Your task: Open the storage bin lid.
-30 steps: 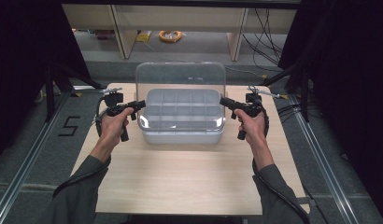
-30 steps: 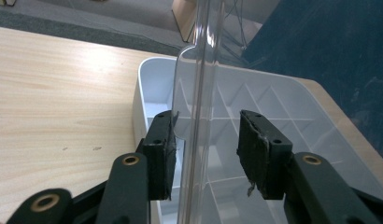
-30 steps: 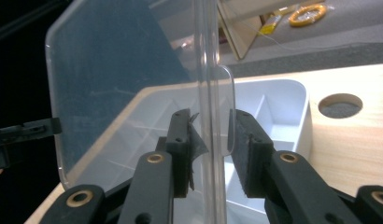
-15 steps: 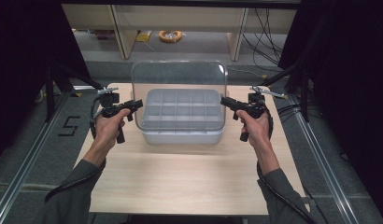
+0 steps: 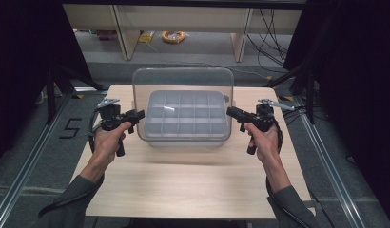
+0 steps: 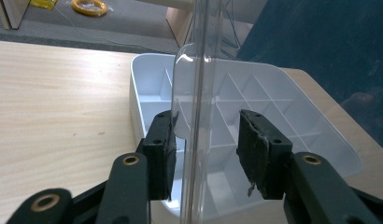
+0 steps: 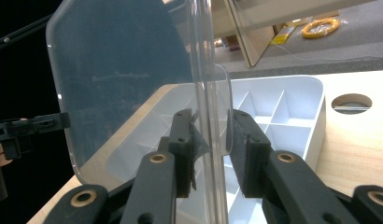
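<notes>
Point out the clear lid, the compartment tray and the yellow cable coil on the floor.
clear lid (image 5: 183,83), high view, upper middle of the upright panel.
compartment tray (image 6: 147,70), left gripper view, far rim.
yellow cable coil (image 5: 173,36), high view, on the ring.

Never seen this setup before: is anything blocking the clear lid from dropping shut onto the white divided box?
Nothing visible does. The clear lid stands raised over the white divided box, whose compartments look empty. The left gripper and right gripper straddle its side edges.

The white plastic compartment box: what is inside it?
The white plastic compartment box shows only bare dividers and empty compartments. The clear plastic lid stands raised above it; compartments behind the hand-held gripper jaws in both gripper views are hidden.
</notes>
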`<state>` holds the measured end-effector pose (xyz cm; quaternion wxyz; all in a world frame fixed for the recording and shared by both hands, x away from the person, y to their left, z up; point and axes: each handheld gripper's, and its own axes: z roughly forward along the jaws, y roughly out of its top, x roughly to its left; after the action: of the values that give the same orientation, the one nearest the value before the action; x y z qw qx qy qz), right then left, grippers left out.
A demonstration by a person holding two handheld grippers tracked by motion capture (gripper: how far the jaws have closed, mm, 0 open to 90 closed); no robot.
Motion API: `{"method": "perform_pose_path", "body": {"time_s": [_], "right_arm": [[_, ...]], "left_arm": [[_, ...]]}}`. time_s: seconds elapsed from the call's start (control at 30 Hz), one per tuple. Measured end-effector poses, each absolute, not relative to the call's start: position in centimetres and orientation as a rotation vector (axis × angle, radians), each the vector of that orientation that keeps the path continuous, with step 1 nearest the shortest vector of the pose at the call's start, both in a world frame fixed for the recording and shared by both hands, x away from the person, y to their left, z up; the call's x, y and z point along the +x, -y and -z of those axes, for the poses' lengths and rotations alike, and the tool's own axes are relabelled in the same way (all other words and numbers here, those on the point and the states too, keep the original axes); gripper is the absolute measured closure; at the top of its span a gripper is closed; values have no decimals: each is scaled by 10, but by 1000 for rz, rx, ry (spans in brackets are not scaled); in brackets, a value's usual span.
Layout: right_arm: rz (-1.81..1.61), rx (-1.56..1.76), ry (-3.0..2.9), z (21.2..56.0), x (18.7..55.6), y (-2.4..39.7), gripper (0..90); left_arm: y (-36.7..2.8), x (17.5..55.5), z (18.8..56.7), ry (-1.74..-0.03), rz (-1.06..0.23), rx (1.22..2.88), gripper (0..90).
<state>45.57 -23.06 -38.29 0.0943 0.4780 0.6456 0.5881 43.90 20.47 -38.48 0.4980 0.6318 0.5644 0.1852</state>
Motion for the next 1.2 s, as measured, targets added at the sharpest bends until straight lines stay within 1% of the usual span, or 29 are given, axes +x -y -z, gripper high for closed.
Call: {"method": "perform_pose_path", "body": {"time_s": [0.33, 0.43, 0.57, 0.67, 0.7, 0.83, 1.07, 1.2], "right_arm": [[-1731, 1388, -1932, 382, 434, 226, 726], [-1731, 1364, -1931, 386, 431, 224, 725], [-1749, 1421, -1930, 390, 424, 222, 724], [-1747, 1379, -1935, 394, 420, 223, 725], [-1765, 1415, -1930, 395, 416, 222, 726], [-1759, 1374, -1938, 401, 409, 222, 727], [-1752, 1387, -1944, 415, 398, 225, 729], [-1753, 1445, -1953, 420, 392, 223, 729]], "left_arm": [[-209, 417, 396, -1360, -442, 1532, 559], [-210, 412, 398, -1359, -449, 1541, 557], [-212, 403, 398, -1354, -456, 1552, 556], [-214, 400, 399, -1348, -455, 1563, 558], [-215, 397, 401, -1344, -447, 1558, 558], [-216, 391, 405, -1339, -447, 1551, 558], [-214, 383, 411, -1317, -477, 1568, 557], [-214, 380, 420, -1324, -457, 1578, 556]]}}
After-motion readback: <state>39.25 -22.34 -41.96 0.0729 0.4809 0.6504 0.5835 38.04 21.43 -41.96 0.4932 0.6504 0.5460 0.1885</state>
